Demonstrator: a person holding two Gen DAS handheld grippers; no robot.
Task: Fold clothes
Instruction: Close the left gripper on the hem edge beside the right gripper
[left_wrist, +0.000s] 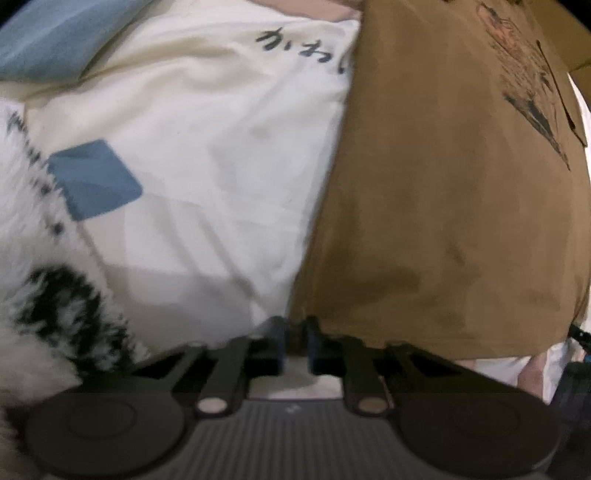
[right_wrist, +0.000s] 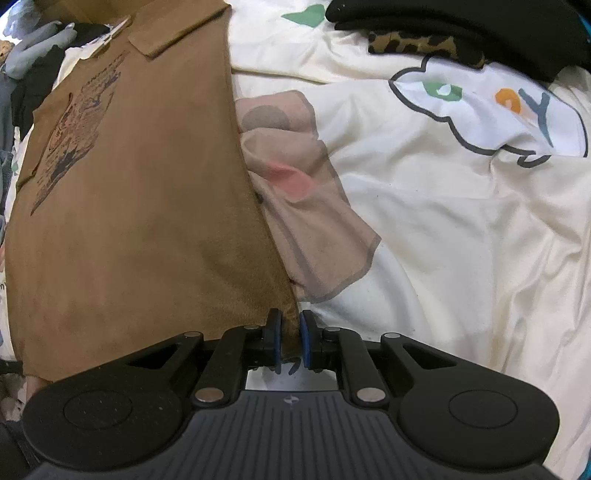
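Both tools point steeply down at the bed, one at each lower corner of a brown T-shirt (right_wrist: 129, 206).

Left tool (left_wrist: 296, 345): jaws nearly together, blue pads pinching the shirt's lower-left hem corner. Clenched on the cloth. No earlier view to compare.

Right tool (right_wrist: 290, 341): jaws a narrow gap apart, the shirt's lower-right corner edge running between the blue pads; pads look pressed on the fabric, so grasping it.

Shirt: flat, spread away from both tools, matte cotton-like weave w/ faint creases, dark printed graphic (right_wrist: 79, 122) near the far end, folded sleeve at the top edge.

Under it: cream bed cover (right_wrist: 443, 240), soft and wrinkled, w/ a blue diamond patch (left_wrist: 94, 179) left of the left tool, dark printed characters (left_wrist: 306, 48) farther off, a cloud-shaped print (right_wrist: 491, 110) to the far right of the right tool. Beige-pink print (right_wrist: 303, 192) just beside the shirt's right edge. Fluffy white-and-black fabric (left_wrist: 55, 302) near left of the left tool. Leopard-print item (right_wrist: 417, 46) and black garment (right_wrist: 480, 26) far beyond the right tool.
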